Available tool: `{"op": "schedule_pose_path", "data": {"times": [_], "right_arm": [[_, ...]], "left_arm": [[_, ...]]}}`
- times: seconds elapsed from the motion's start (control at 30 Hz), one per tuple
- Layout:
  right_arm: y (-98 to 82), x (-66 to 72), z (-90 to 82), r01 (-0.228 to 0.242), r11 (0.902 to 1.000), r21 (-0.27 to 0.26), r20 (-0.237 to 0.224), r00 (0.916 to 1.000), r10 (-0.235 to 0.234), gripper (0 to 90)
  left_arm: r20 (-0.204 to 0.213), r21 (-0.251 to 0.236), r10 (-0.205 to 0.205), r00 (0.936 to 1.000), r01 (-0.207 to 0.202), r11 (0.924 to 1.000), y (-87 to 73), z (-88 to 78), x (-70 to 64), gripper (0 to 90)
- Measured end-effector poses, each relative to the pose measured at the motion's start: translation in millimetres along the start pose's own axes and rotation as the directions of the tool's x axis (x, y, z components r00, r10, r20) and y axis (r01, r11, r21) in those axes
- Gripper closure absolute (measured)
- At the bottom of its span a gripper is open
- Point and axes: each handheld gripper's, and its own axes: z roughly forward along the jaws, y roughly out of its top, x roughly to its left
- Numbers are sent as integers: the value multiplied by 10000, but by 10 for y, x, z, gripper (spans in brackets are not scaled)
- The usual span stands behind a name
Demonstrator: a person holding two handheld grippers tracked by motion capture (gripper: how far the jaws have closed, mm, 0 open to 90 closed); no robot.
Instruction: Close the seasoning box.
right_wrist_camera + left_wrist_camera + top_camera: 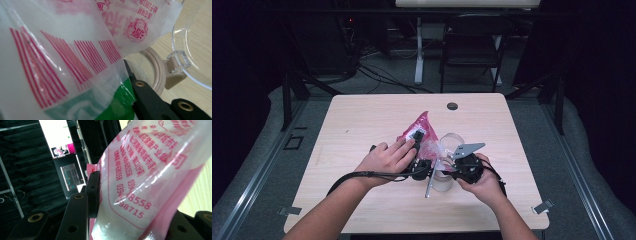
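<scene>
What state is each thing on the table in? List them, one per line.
Pink printed bag: lifted off the table, gripped at two places.
Left gripper: shut on the bag.
Right gripper: shut on the bag's edge.
Clear jar: lid swung open on its hinge.
Table: bears the jar.

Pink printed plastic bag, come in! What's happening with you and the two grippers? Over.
Left gripper shut on pink printed plastic bag. Right gripper shut on the bag's other end. Clear lidded jar lies close beside.
</scene>
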Motion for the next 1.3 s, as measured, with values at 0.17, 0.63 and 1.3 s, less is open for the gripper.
{"op": "schedule_pose_path", "data": {"times": [0.17, 0.63, 1.3], "right_arm": [[1, 5, 1, -45, 10000, -67, -14, 10000, 45, 900], [2, -5, -6, 36, 10000, 0, -11, 10000, -36, 900], [5, 8, 3, 29, 10000, 48, 68, 10000, -29, 900]], "left_arm": [[-49, -18, 31, 10000, -31, 10000, -1, -6, 16, 659], [-40, -40, -214, 9998, 214, 9998, -2, -4, 21, 653], [208, 4, -806, 9965, 806, 9967, -77, 15, -59, 661]]}}
